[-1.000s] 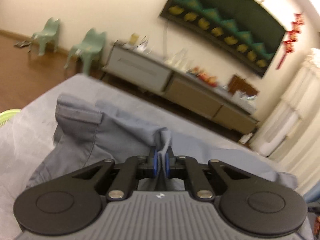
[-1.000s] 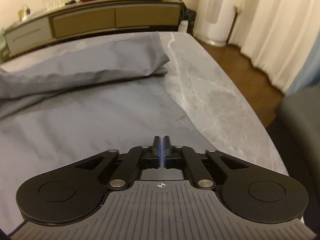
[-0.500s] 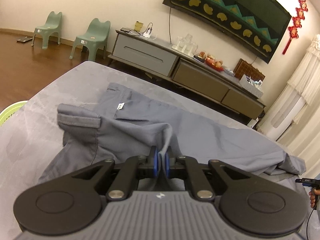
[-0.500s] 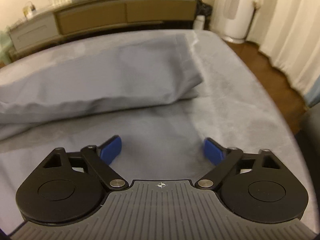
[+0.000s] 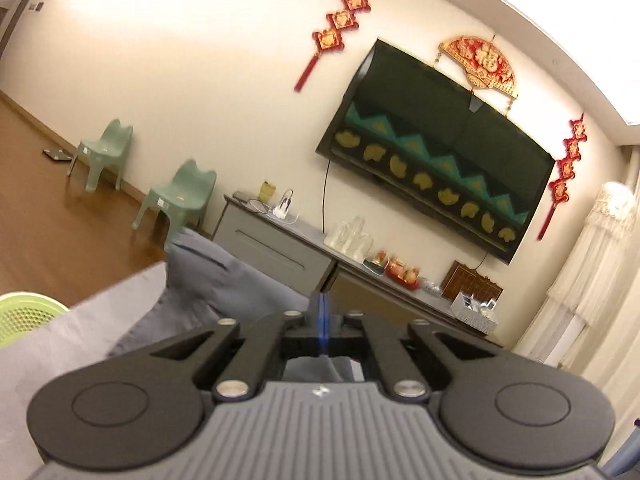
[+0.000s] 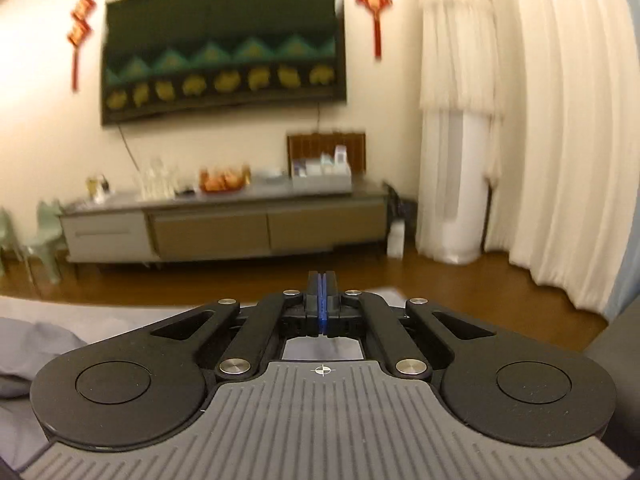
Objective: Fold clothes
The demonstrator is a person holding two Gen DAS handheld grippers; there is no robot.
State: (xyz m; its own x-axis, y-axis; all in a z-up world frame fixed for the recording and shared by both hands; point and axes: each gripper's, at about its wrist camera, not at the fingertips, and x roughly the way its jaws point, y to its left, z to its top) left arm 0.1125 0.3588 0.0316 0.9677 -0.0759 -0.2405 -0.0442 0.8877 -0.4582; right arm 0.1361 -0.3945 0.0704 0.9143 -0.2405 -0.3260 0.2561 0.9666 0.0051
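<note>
A grey-blue garment (image 5: 208,284) lies bunched on the grey table (image 5: 60,344) and rises toward my left gripper (image 5: 323,312). That gripper is shut, and the fabric runs up to its pads and hangs below them, visible through the gap under the fingers. In the right wrist view, folds of the same garment (image 6: 36,344) lie at the lower left. My right gripper (image 6: 321,304) is raised and shut, its blue pads pressed together. No cloth shows between them. Only a pale grey patch is visible beneath.
A green basket (image 5: 24,316) sits off the table's left edge. Two green chairs (image 5: 176,200) stand by the wall, with a long sideboard (image 6: 224,224) under the TV (image 5: 436,152). Curtains (image 6: 572,120) and a white tower unit (image 6: 456,184) stand right. A dark seat edge (image 6: 624,344) is nearby.
Both views have swung up from the tabletop to the far wall as the hands rose. The right gripper, wide open half a second ago, has shut. The left gripper stayed shut and lifted the garment.
</note>
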